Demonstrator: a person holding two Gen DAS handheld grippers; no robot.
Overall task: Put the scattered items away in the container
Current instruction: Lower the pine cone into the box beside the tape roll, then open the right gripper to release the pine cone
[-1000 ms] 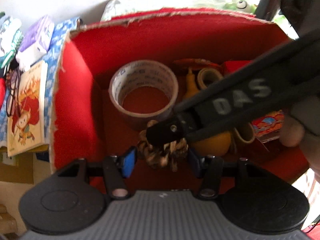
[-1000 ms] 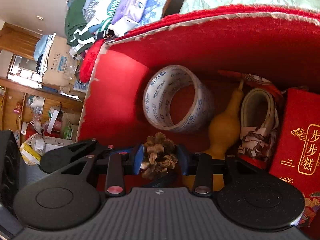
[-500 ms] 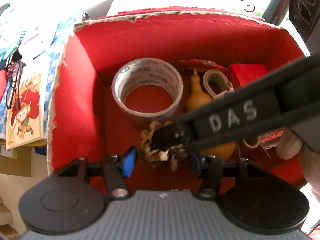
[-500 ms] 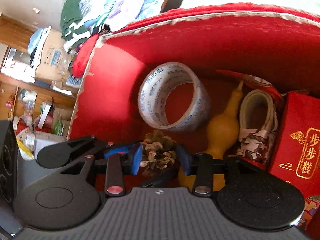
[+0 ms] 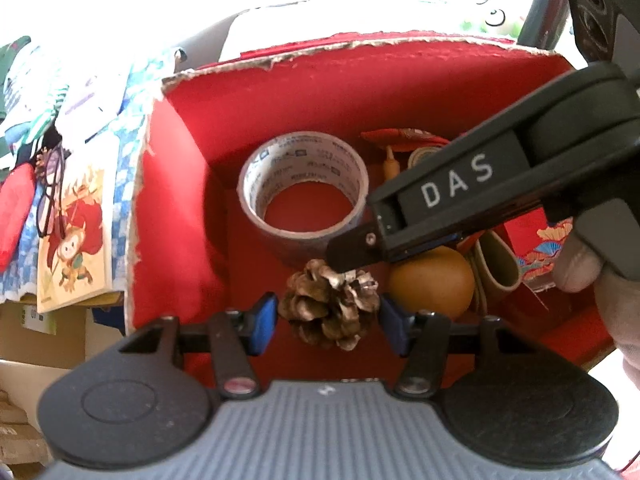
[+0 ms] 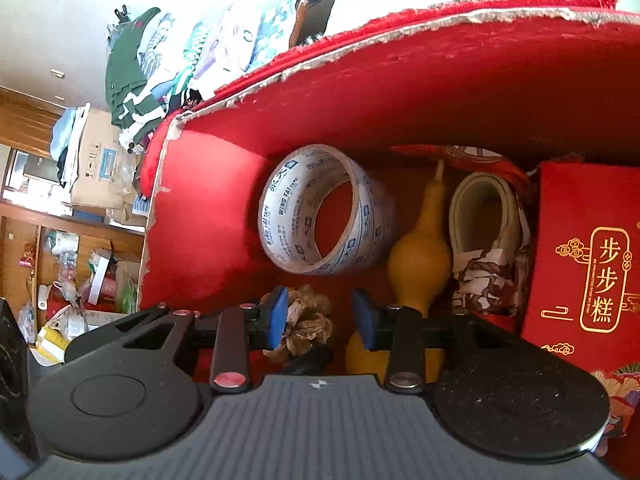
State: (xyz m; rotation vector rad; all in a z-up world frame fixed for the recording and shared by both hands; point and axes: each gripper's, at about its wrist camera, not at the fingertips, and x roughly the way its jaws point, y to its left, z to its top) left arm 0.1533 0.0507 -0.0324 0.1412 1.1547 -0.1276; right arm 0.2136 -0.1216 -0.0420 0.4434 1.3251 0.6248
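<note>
Red cardboard forms the container [image 5: 180, 208], an open box with torn pale edges, and the pine cone [image 5: 330, 310] lies on its floor near the front wall. In the left wrist view the left gripper [image 5: 328, 322] hangs over the cone with its blue pads on either side of it, not pressing, and its jaws are opening. The right gripper [image 6: 320, 318] reaches in from the right; its dark fingertip [image 5: 352, 250] meets the top of the cone. In its own view the cone [image 6: 306, 322] sits beside its left blue pad, a clear gap to the other pad, and its jaws are closing without gripping anything. Behind the cone stands a roll of printed packing tape [image 6: 320, 210]; to the right lie a yellow-brown gourd [image 6: 418, 258], a rolled belt [image 6: 488, 216] and a red gift box with gold characters [image 6: 588, 256].
</note>
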